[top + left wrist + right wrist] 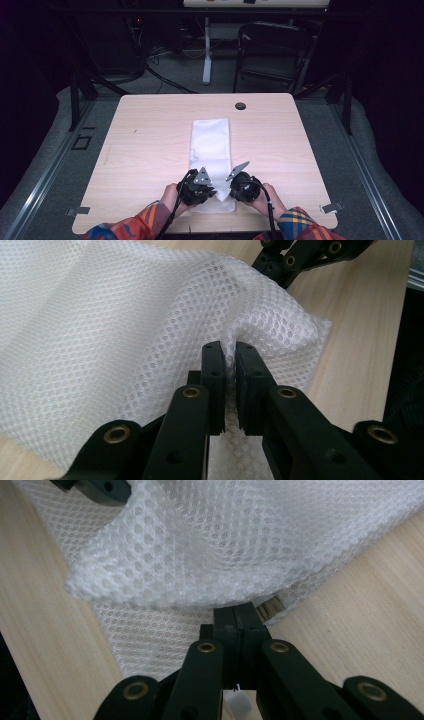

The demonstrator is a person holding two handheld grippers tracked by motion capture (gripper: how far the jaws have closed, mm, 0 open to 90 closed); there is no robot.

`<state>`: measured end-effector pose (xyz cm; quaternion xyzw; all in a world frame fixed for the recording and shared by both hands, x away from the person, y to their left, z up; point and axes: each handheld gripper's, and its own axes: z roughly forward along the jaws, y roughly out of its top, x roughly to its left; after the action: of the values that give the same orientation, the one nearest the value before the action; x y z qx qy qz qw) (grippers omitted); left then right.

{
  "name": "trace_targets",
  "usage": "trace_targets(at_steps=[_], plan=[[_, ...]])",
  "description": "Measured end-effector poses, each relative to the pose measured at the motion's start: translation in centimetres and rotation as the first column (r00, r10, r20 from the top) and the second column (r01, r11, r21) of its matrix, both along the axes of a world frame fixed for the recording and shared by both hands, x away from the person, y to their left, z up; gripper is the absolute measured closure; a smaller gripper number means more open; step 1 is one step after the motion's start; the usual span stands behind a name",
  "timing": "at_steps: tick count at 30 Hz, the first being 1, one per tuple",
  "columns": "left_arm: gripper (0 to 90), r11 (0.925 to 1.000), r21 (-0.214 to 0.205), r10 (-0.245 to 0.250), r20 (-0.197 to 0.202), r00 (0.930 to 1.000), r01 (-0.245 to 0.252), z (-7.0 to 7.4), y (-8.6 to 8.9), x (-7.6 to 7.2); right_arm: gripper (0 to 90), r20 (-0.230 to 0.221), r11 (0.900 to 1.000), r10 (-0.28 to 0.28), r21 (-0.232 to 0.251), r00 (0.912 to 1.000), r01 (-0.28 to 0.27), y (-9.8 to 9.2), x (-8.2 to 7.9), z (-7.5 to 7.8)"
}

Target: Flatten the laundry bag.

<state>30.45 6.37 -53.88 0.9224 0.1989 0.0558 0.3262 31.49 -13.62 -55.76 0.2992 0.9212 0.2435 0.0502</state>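
A white mesh cloth [210, 142] lies folded in a long strip down the middle of the wooden table [145, 150]. Its near end is lifted and bunched between both hands. My left gripper [206, 190] is shut on a fold of the mesh [125, 315], its jaws [227, 347] pinching the fabric between the pads. My right gripper [234, 186] is shut on the edge of the mesh [225, 540] close beside it, with the jaws [235, 611] pressed together under the raised flap. A small brass-coloured piece [267, 607] shows at the cloth's edge next to the right jaws.
A dark round grommet [240, 106] sits near the table's far edge. Beyond the table stand a black folding chair [272, 50] and a white post [206, 55] with cables on the floor. Bare wood lies left and right of the cloth.
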Motion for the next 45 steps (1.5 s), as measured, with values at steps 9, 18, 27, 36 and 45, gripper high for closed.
trace_targets(at_steps=[9,18,27,36,45], plan=[[84.3,0.9997,-0.002,0.026,0.013,0.9996,-0.026,0.5,0.9,0.4,90.0,-0.003,0.9990,-0.001,-0.045,1.0000,0.001,0.1,0.0,0.2],[84.7,0.9974,-0.028,0.067,0.023,0.9975,-0.066,1.0,2.1,0.7,90.0,-0.017,0.9980,-0.019,-0.061,0.9997,0.018,-0.1,0.1,0.3],[84.8,0.9925,-0.043,0.116,0.031,0.9928,-0.114,1.6,4.0,0.9,90.0,-0.016,0.9968,-0.027,-0.076,0.9995,0.026,-0.2,0.1,0.4],[84.7,0.9880,-0.032,0.152,0.030,0.9879,-0.151,1.9,5.8,1.0,90.0,-0.035,0.9949,-0.051,-0.089,0.9981,0.048,-0.6,0.2,0.5],[84.8,0.9893,-0.013,0.146,0.008,0.9893,-0.146,1.7,6.1,0.9,90.0,-0.068,0.9939,-0.058,-0.098,0.9960,0.051,-1.0,0.6,0.6]])
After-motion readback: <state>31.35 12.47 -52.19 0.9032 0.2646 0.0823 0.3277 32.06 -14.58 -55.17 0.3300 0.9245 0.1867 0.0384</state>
